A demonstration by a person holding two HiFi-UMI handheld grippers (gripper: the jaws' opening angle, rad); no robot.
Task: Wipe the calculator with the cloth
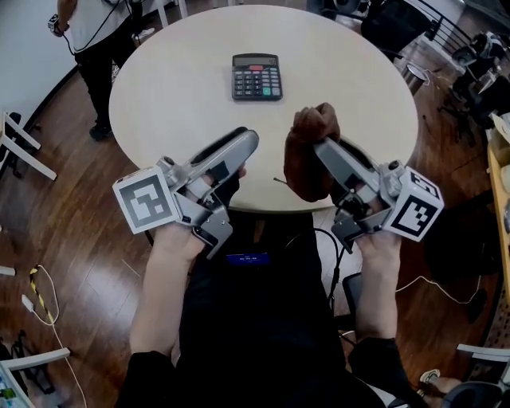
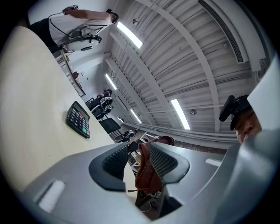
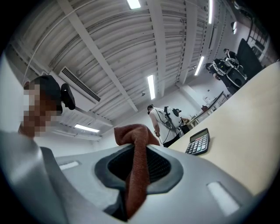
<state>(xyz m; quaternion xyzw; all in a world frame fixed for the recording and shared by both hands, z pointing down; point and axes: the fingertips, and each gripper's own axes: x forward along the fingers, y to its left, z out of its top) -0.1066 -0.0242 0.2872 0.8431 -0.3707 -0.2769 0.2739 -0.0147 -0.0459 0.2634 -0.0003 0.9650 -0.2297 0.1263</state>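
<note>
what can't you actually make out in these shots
- Black desk calculator: display reading and key labels too small in every view.
- Brown cloth: its lower end is hidden behind the jaws of the right hand-held gripper in the right gripper view.
- Standing person in a white shirt: cut off by the head view's top edge.

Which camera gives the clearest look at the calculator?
The head view: the calculator lies face-up on the table, keys and display plain. Both gripper views catch it only small and slanted, far beyond the jaws.
</note>
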